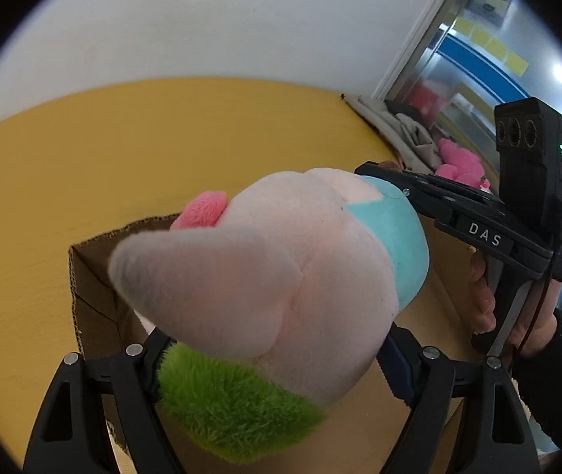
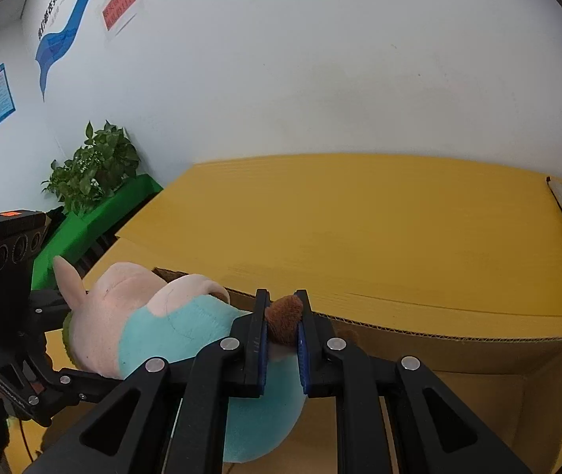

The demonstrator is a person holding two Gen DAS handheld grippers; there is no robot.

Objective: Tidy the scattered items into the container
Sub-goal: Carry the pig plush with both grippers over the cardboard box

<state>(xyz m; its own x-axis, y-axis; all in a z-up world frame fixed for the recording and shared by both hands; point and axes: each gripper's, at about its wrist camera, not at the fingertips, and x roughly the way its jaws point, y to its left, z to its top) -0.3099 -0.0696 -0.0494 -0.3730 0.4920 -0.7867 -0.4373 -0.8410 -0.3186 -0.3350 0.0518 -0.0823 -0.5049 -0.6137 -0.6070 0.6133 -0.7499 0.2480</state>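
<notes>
A pale pink plush toy (image 1: pixel 281 268) with a teal shirt, green fuzzy patch and pink snout fills the left wrist view. My left gripper (image 1: pixel 277 359) is shut on it and holds it over the open cardboard box (image 1: pixel 91 296). In the right wrist view the same plush toy (image 2: pixel 142 316) hangs over the box (image 2: pixel 478 351). My right gripper (image 2: pixel 282 339) is shut on the toy's brown foot (image 2: pixel 282 318). The other gripper's body shows in each view, the right one (image 1: pixel 478 233) and the left one (image 2: pixel 8 316).
The box sits on a yellow table (image 2: pixel 359 217) against a white wall. A pink plush (image 1: pixel 460 162) lies beyond the table's right edge. A potted plant (image 2: pixel 93 166) on a green stand stands at the left.
</notes>
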